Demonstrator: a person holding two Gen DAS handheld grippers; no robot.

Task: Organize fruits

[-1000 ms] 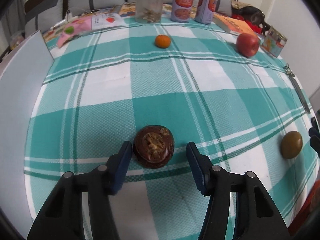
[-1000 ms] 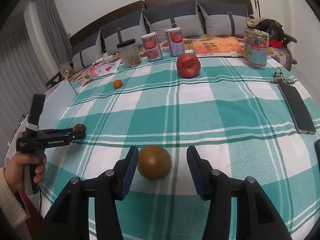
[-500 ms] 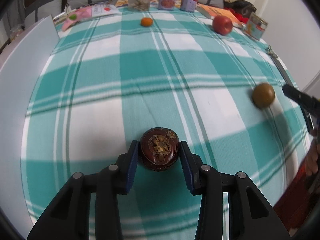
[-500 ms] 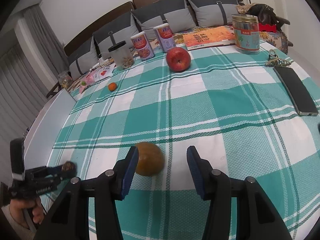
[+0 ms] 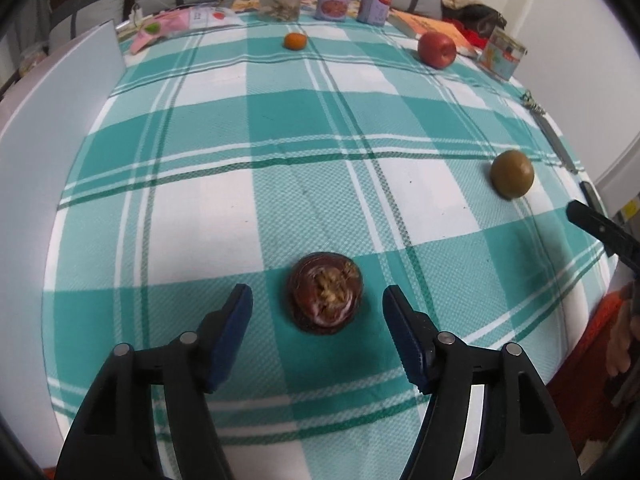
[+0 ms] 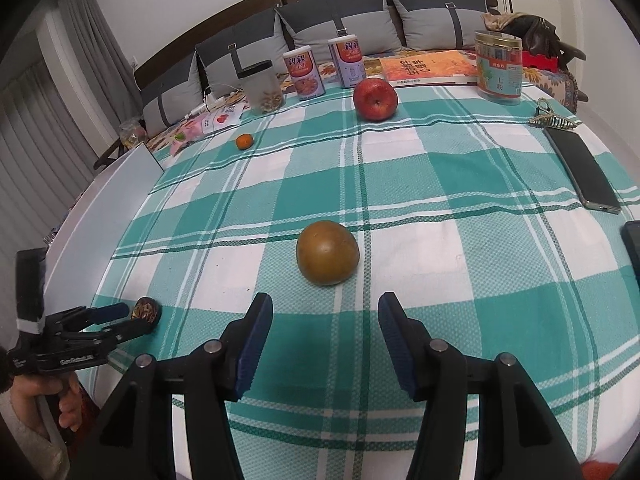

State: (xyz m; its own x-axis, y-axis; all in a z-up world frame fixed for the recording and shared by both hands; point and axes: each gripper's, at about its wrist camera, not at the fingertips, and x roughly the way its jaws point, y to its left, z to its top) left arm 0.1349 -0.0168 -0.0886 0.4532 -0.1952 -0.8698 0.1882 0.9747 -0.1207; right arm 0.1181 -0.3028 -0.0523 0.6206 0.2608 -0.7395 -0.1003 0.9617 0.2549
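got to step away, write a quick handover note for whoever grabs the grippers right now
Left gripper: open, holding nothing. The dark purple fruit sits on the checked cloth between its fingers, not touching them.
Right gripper: open, empty. The brown round fruit lies on the cloth just ahead of its fingertips.
Far side: the red apple and the small orange lie apart near the cans.
Done: nothing gathered; all four fruits lie scattered.
Left: probably bring the fruits together. No bowl or tray shows, so check where they go.
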